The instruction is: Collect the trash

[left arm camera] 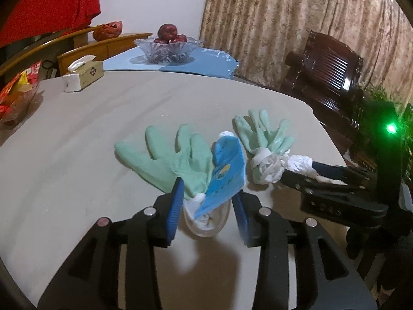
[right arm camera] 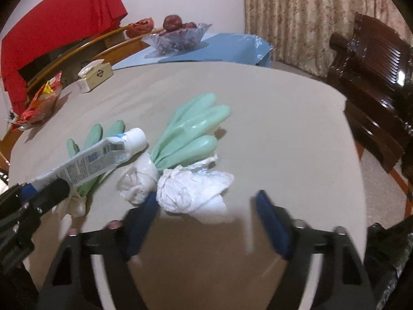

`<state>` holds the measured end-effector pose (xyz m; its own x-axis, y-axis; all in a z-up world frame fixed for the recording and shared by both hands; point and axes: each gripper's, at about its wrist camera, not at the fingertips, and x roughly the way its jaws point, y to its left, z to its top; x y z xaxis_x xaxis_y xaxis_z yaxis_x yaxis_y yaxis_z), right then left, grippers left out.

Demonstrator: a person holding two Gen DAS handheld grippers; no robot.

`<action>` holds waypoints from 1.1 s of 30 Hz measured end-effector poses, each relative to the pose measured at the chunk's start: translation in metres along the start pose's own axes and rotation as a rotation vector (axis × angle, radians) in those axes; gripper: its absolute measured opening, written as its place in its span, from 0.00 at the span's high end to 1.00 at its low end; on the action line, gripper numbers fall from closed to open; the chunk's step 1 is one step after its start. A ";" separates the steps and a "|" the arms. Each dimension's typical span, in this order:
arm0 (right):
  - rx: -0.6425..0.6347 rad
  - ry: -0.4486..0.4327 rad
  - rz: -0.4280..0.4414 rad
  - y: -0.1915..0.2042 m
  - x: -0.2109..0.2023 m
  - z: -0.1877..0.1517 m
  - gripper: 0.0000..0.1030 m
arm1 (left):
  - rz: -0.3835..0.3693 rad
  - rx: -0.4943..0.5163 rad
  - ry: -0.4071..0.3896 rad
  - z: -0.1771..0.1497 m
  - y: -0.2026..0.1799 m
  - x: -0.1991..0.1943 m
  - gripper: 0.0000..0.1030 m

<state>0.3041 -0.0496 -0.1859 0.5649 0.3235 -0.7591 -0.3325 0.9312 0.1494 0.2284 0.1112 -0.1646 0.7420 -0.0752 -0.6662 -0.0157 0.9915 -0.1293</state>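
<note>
My left gripper (left arm camera: 209, 193) is shut on the flat end of a blue and white toothpaste tube (left arm camera: 224, 173), held above the table; the tube also shows in the right wrist view (right arm camera: 98, 160). A green rubber glove (left arm camera: 170, 157) lies under it. A second green glove (right arm camera: 191, 137) with a knotted white cuff lies to the right. My right gripper (right arm camera: 209, 201) is open, its fingers on either side of a crumpled white tissue (right arm camera: 193, 191) lying on the table.
The table (left arm camera: 77, 142) has a beige cloth. A tissue box (left arm camera: 84, 73), a red snack bag (left arm camera: 15, 98) and a glass fruit bowl (left arm camera: 167, 47) stand at the far side. A dark wooden chair (left arm camera: 327, 77) stands beyond the right edge.
</note>
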 end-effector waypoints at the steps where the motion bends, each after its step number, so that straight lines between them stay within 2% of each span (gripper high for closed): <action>1: -0.001 0.006 0.024 -0.001 0.001 0.000 0.60 | -0.006 0.005 -0.002 0.000 -0.002 -0.001 0.65; 3: -0.002 0.010 0.054 -0.001 -0.002 -0.002 0.75 | -0.019 0.017 -0.004 0.000 -0.007 -0.004 0.65; 6: -0.006 0.019 0.054 -0.001 -0.007 -0.006 0.83 | -0.042 0.029 -0.001 -0.001 -0.014 -0.006 0.64; 13: 0.040 -0.003 0.024 -0.012 -0.029 -0.014 0.88 | -0.110 0.076 0.012 -0.005 -0.040 -0.009 0.55; 19: 0.039 -0.005 0.025 -0.016 -0.031 -0.015 0.88 | -0.078 0.073 0.014 -0.001 -0.038 0.001 0.55; 22: 0.030 -0.017 0.031 -0.014 -0.030 -0.013 0.80 | -0.045 0.050 0.016 0.002 -0.026 0.003 0.51; 23: 0.030 -0.022 0.026 -0.013 -0.029 -0.012 0.70 | -0.030 0.043 0.018 0.003 -0.022 0.004 0.50; 24: 0.032 -0.028 0.022 -0.013 -0.029 -0.011 0.64 | -0.018 0.033 0.021 0.003 -0.017 0.005 0.48; 26: 0.038 -0.031 0.019 -0.014 -0.025 -0.009 0.59 | -0.007 0.016 0.031 0.004 -0.009 0.007 0.48; 29: 0.046 -0.025 0.018 -0.013 -0.016 -0.004 0.43 | -0.006 0.004 0.051 0.004 -0.004 0.013 0.48; 32: 0.033 -0.007 0.021 -0.011 -0.006 0.000 0.42 | -0.006 0.005 0.054 0.002 -0.005 0.015 0.51; 33: 0.025 -0.002 0.028 -0.010 -0.003 0.001 0.42 | -0.005 0.002 0.055 0.001 -0.005 0.015 0.56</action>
<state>0.3061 -0.0593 -0.1845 0.5567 0.3501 -0.7533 -0.3291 0.9256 0.1870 0.2403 0.1053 -0.1727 0.7042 -0.0856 -0.7048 -0.0105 0.9913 -0.1309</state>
